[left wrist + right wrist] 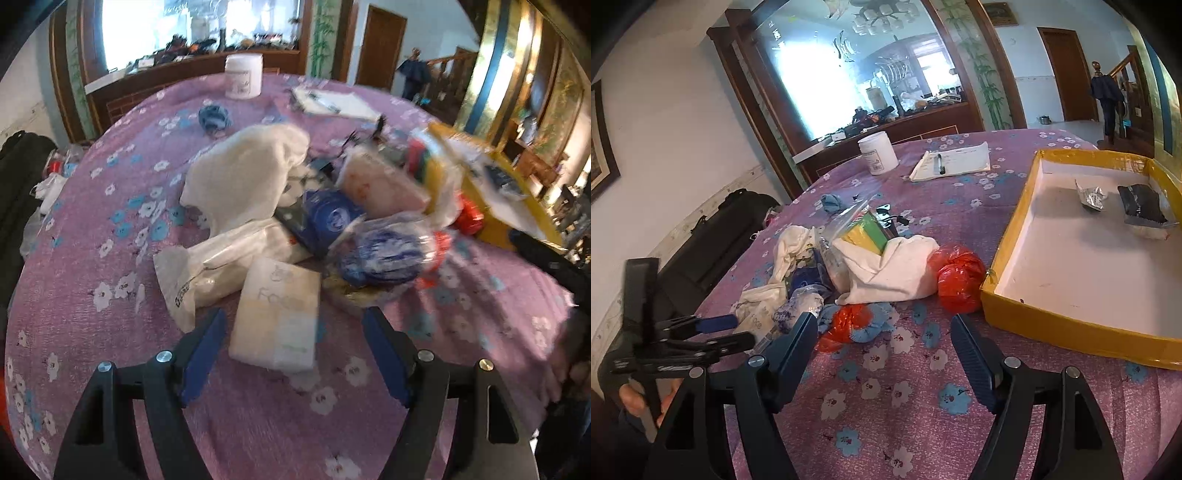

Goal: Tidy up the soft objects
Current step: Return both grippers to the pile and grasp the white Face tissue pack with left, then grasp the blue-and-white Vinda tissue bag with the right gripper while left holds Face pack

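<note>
Heaped on the purple flower-printed tablecloth (908,402) is a pile of soft goods, seen at 12 o'clock from both grippers. Listed from the left wrist view: a white rectangular tissue pack (277,314), lying between the widely parted blue-padded jaws of the left gripper (293,326) but not pressed by them; a white plastic-wrapped packet (218,266) at its 10 o'clock; a crumpled white cloth (247,177) beyond. Listed from the right wrist view: a white cloth bag (894,269), two red crinkled plastic bundles (956,280), and a yellow shallow cardboard tray (1082,280) at 2 o'clock, holding a dark packet (1141,206). The right gripper (884,338) is held wide open, empty, above the tablecloth.
</note>
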`<state>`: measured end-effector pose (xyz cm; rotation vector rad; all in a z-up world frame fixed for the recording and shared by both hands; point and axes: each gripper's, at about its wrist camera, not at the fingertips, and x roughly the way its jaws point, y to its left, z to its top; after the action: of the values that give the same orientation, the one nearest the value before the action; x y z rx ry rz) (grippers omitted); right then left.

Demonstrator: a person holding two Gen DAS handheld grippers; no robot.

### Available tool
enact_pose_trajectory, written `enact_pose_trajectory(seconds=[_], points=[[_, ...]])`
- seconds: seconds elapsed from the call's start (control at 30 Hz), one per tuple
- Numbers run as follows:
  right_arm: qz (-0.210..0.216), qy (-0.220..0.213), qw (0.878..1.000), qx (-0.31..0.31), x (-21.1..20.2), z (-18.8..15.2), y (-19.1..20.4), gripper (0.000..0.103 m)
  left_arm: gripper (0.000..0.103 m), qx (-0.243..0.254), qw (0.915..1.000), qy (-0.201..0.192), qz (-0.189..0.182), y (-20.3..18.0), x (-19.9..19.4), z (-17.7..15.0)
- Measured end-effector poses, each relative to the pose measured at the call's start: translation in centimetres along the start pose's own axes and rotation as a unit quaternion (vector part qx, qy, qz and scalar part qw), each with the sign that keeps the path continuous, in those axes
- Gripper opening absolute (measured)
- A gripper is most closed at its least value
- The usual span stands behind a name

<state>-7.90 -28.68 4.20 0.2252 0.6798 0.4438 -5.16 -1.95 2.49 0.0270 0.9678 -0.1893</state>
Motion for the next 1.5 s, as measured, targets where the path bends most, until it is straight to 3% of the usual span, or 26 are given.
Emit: enact_pose_trajectory(seconds=[0.03, 0.1, 0.17, 0.3, 0.43, 0.53, 0.67, 0.8, 0.93, 1.03, 1.2, 1.37, 1.5], points=[[0.000, 0.001, 1.000, 0.000, 0.0, 0.0, 0.0, 0.079, 0.075, 0.002, 0.9999, 0.008, 0.007, 0.0, 0.6, 0.0], [0.001, 0.001, 1.000, -0.001, 0.0, 0.0, 0.1, 0.079, 0.047, -0.002, 0.9998, 0.019, 0.005, 0.3, 1.5, -0.5], [0.002, 0.001, 1.000, -0.004, 0.1, 0.0, 0.2, 0.079, 0.044, 0.002, 1.0000, 0.002, 0.002, 0.6, 1.1, -0.8], [-0.003, 0.016, 1.000, -0.023, 0.6, 0.0, 1.2, 0.080, 0.044, -0.016, 0.9972, -0.061, -0.041, 1.5, -1.1, -1.0], [0.056, 0.067, 0.996, -0.032, 2.1, 0.9, 4.3, 0.080, 0.044, -0.041, 0.9918, -0.103, -0.064, 2.4, -2.5, -1.2], [0.073, 0.092, 0.992, -0.047, 3.9, 2.6, 6.7, 0.080, 0.044, -0.079, 0.9861, -0.124, -0.079, 3.8, -3.2, -1.2], [0.052, 0.108, 0.990, -0.079, 7.6, 4.2, 8.9, 0.081, 0.044, -0.120, 0.9791, -0.126, -0.105, 5.5, -3.1, -1.0], [0.046, 0.135, 0.987, -0.080, 10.3, 3.5, 9.3, 0.081, 0.044, -0.118, 0.9783, -0.129, -0.111, 5.5, -3.2, -1.0], [0.079, 0.174, 0.976, -0.102, 8.8, 0.5, 10.0, 0.081, 0.044, -0.108, 0.9792, -0.129, -0.113, 5.2, -3.2, -1.1], [0.124, 0.201, 0.961, -0.142, 6.1, -1.8, 11.1, 0.081, 0.044, -0.109, 0.9776, -0.132, -0.124, 5.3, -3.4, -1.2], [0.058, 0.180, 0.957, -0.218, 5.1, -2.3, 12.3, 0.081, 0.044, -0.110, 0.9768, -0.131, -0.129, 5.3, -3.4, -1.1], [0.072, 0.173, 0.957, -0.224, 7.0, -1.3, 13.2, 0.081, 0.044, -0.115, 0.9762, -0.132, -0.128, 5.5, -3.3, -1.2], [0.055, 0.195, 0.950, -0.237, 9.8, -1.6, 14.0, 0.081, 0.044, -0.113, 0.9767, -0.133, -0.125, 5.5, -3.4, -1.3]])
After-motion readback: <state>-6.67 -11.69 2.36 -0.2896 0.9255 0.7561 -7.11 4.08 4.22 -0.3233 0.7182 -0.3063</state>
